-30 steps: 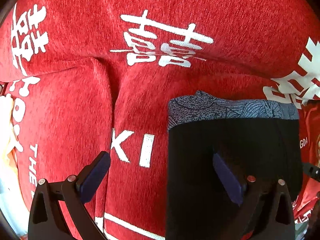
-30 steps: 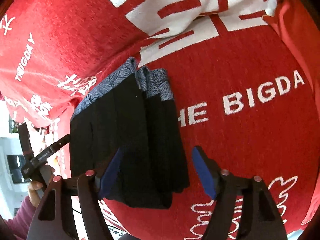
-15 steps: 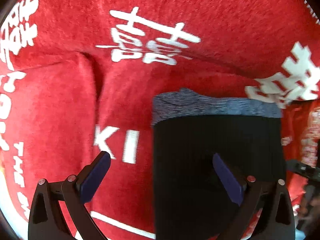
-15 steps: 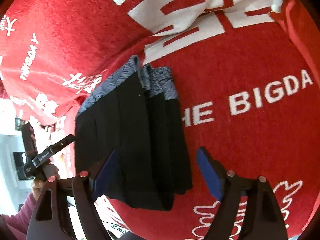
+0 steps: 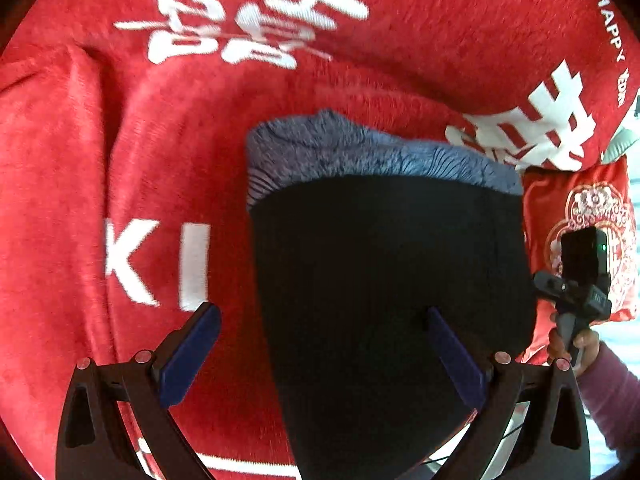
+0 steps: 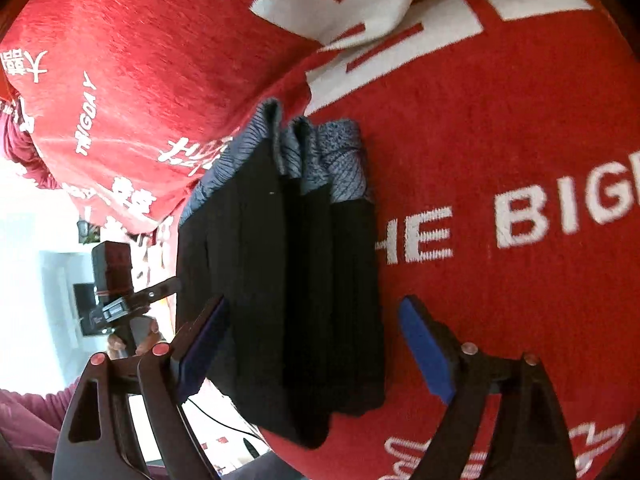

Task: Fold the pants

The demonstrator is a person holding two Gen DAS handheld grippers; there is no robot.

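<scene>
The black pants lie folded into a compact stack on the red blanket, with the grey-blue patterned waistband at the far end. My left gripper is open and empty, its right finger over the stack and its left finger over bare blanket. In the right wrist view the folded pants show several stacked layers. My right gripper is open and empty, with its jaws on either side of the stack's near end.
The red blanket has white lettering and characters and lies in creases. A red patterned cushion sits right of the pants. The other gripper shows in each view: right one, left one. The blanket's edge drops off near the camera.
Both grippers have pulled back a little and stayed open. The left view has shifted right, bringing the cushion and the right gripper into sight. The pants have not moved.
</scene>
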